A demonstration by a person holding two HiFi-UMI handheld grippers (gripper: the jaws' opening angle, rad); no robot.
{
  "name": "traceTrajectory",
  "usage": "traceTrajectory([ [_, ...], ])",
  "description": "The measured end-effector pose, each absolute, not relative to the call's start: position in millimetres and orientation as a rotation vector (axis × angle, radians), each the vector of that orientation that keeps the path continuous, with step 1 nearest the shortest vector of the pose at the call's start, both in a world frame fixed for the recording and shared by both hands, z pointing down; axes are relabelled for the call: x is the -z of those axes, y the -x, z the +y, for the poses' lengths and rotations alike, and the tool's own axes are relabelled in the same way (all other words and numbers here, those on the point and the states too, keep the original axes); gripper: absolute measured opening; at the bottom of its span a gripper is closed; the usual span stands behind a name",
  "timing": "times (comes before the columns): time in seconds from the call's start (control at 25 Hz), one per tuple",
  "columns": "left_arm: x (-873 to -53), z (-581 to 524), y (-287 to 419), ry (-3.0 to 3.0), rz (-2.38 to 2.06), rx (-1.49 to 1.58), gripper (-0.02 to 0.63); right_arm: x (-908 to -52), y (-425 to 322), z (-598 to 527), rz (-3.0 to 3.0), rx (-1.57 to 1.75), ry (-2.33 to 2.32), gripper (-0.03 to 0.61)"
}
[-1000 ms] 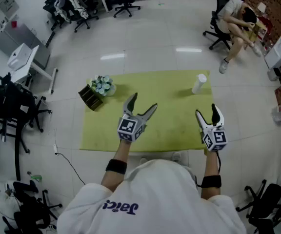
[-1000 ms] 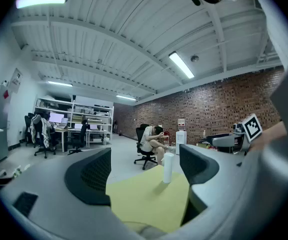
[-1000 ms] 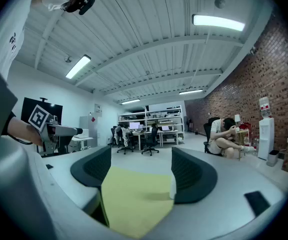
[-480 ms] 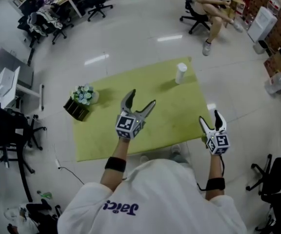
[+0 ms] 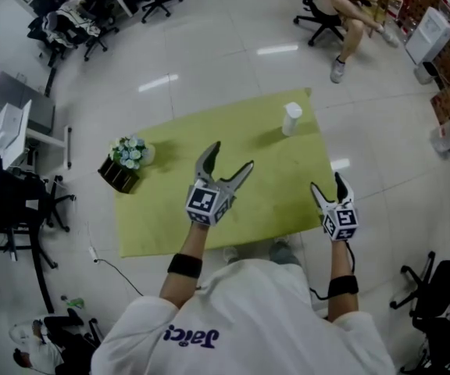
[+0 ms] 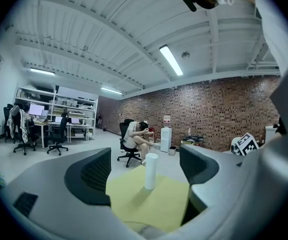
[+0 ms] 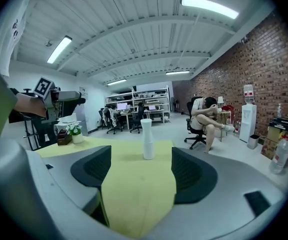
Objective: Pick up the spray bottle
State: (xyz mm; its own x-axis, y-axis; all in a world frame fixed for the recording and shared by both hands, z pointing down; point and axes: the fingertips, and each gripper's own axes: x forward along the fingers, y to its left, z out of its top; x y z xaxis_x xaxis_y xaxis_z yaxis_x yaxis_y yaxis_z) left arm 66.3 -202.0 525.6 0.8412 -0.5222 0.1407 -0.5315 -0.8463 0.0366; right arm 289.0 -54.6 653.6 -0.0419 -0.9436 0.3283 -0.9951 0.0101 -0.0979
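A white spray bottle [image 5: 291, 119] stands upright near the far right corner of the yellow-green table [image 5: 209, 151]. It also shows in the left gripper view as the bottle [image 6: 150, 171] and in the right gripper view as the bottle [image 7: 147, 138], far ahead of both pairs of jaws. My left gripper [image 5: 229, 166] is held open above the table's middle. At the near right edge my right gripper [image 5: 327, 187] is open too. Neither holds anything.
A small pot of pale flowers [image 5: 130, 151] and a dark wooden box [image 5: 118, 174] sit at the table's left end. A person sits on an office chair [image 5: 326, 10] beyond the far right corner. Desks and chairs [image 5: 69, 22] stand far left.
The head view has shifted slightly, so the table sits a little lower in the picture. Both grippers stay open in about the same places; the right one has edged toward the table.
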Motion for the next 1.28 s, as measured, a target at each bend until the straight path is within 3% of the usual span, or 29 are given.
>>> traceTrajectory([
  [1.28, -561, -232, -47, -2.761, -1.053, -0.247, 0.439, -713, -297, -332, -2.253, -0.447, -1.992, 0.387],
])
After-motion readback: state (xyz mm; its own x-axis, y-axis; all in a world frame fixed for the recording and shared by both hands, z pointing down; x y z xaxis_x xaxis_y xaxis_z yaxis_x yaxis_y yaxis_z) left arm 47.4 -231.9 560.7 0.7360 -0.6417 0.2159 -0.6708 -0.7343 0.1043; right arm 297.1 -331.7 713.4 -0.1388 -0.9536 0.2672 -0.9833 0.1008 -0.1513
